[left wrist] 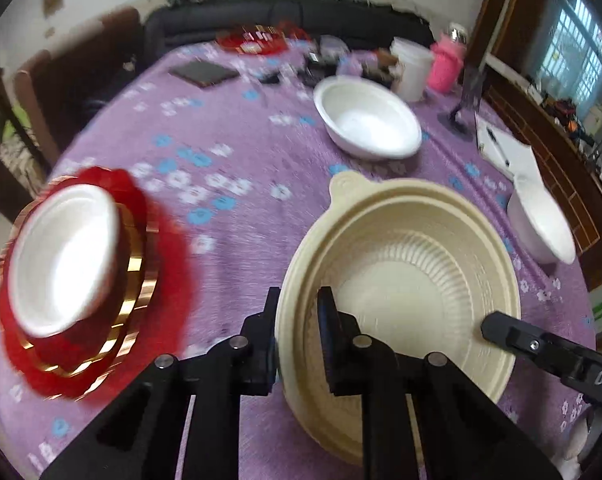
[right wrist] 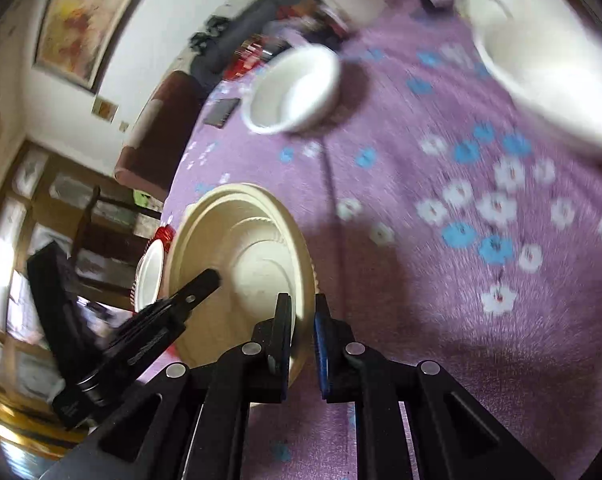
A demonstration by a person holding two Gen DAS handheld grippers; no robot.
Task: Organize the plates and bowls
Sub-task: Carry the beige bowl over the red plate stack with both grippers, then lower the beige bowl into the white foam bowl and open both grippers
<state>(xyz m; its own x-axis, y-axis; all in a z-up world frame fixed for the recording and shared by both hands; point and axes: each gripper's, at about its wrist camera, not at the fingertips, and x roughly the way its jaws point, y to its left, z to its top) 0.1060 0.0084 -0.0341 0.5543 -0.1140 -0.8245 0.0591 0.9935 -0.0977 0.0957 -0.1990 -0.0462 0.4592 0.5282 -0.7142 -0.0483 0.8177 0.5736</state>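
Both grippers pinch the cream ribbed bowl (left wrist: 401,280): left gripper (left wrist: 299,312) clamps its near-left rim, right gripper (right wrist: 303,320) its right rim. Left sits a white bowl (left wrist: 65,256) on red plates (left wrist: 169,280); another white bowl (left wrist: 367,118) lies farther away on the purple tablecloth (left wrist: 241,152).

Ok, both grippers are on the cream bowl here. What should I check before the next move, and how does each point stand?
1. Left gripper pinches the rim of the cream bowl, one jaw inside, one outside: ok.
2. Right gripper pinches the opposite rim the same way: ok.
3. Bowl lifted off the purple tablecloth: cannot tell, the views are blurred.
4. Cream bowl holds nothing: ok.
5. Stack of red plates already carries a white bowl on top: ok as a possible target, though tilted in the view.
6. Two loose white bowls remain, one far, one at the right edge: not ok, unsorted.
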